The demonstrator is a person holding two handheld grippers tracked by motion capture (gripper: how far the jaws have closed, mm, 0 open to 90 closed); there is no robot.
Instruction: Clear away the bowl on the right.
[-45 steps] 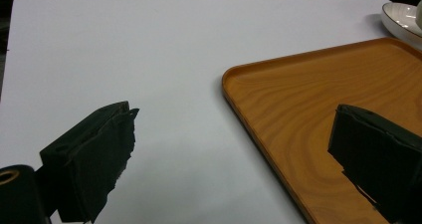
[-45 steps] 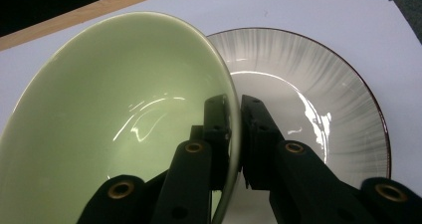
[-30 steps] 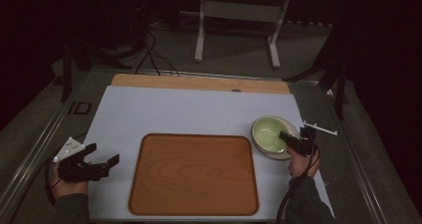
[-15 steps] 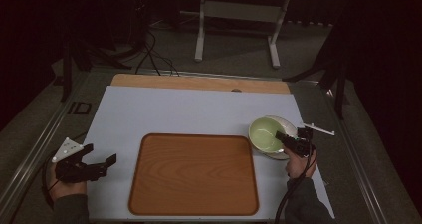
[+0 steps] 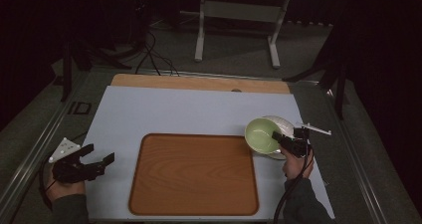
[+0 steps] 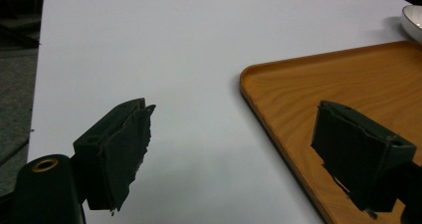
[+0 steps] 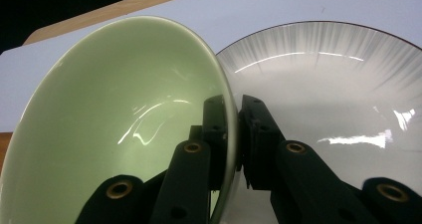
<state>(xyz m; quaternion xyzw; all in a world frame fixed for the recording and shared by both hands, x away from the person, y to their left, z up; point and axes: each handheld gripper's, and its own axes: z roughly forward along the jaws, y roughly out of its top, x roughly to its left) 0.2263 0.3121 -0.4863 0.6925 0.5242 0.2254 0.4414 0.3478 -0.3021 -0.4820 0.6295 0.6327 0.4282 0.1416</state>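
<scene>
We hold the green bowl (image 5: pixel 261 134) tilted over the plate (image 5: pixel 284 125), right of the tray (image 5: pixel 194 174); right fingers (image 7: pixel 215 134) clench its rim. Our left fingers (image 6: pixel 119 154) stand released over the counter (image 5: pixel 199 109).

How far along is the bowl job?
Done: right tongs grip the green bowl by its rim. In hand: bowl tilted over the white plate. Left: probably setting it on the tray, which is bare; left tongs open, empty.
</scene>
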